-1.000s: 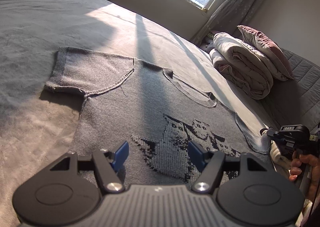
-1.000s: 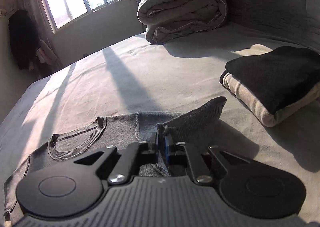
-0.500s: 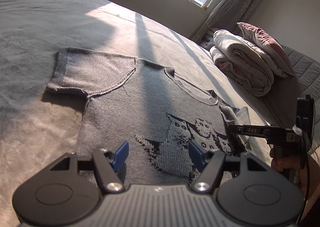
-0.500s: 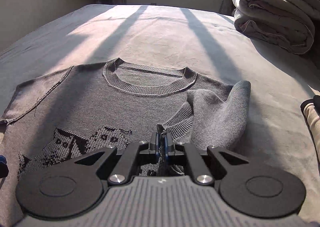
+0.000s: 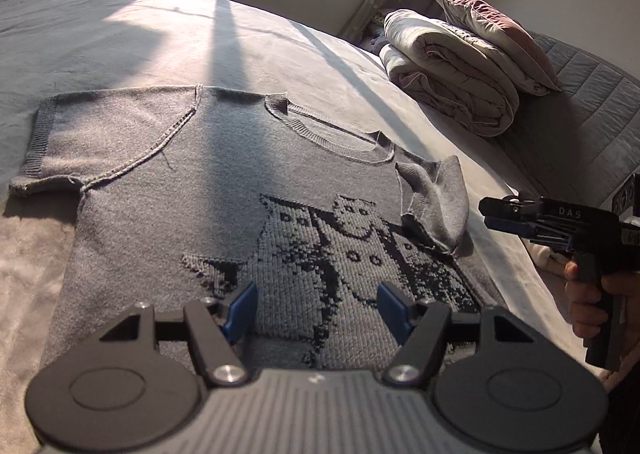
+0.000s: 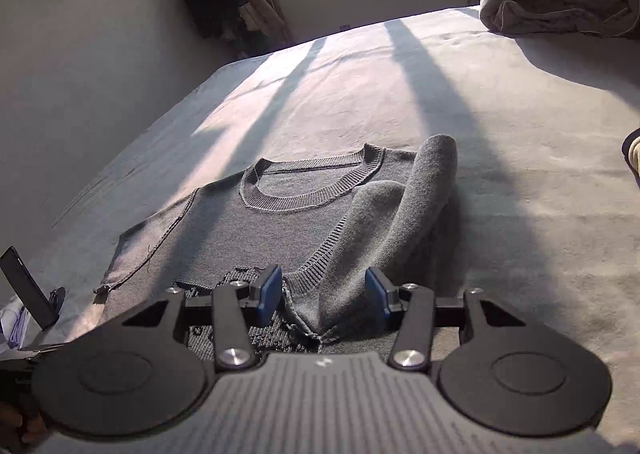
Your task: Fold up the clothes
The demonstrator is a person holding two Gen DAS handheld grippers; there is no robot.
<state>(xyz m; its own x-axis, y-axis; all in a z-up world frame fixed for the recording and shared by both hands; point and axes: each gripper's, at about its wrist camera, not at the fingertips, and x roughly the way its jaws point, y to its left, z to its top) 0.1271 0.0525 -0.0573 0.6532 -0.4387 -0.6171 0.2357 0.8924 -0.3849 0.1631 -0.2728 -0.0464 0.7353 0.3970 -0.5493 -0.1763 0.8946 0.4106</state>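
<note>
Grey knit sweater [image 5: 192,190] lies flat, front up, on the bed [image 5: 120,38]; its right sleeve [image 6: 400,206] is folded inward over the chest, bunched. Right tool [image 6: 322,296]: fingers wide, sleeve cuff between them, not gripped. Left tool [image 5: 316,306]: wide, holding nothing, over the hem area. Folded duvet [image 5: 452,70] near headboard.

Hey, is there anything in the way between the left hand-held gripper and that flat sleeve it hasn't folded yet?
Nothing visible. The left hand-held gripper is open above the sweater's cat pattern, and only flat knit lies between it and the spread sleeve. The right hand-held gripper and the folded-in sleeve sit on the opposite side.
</note>
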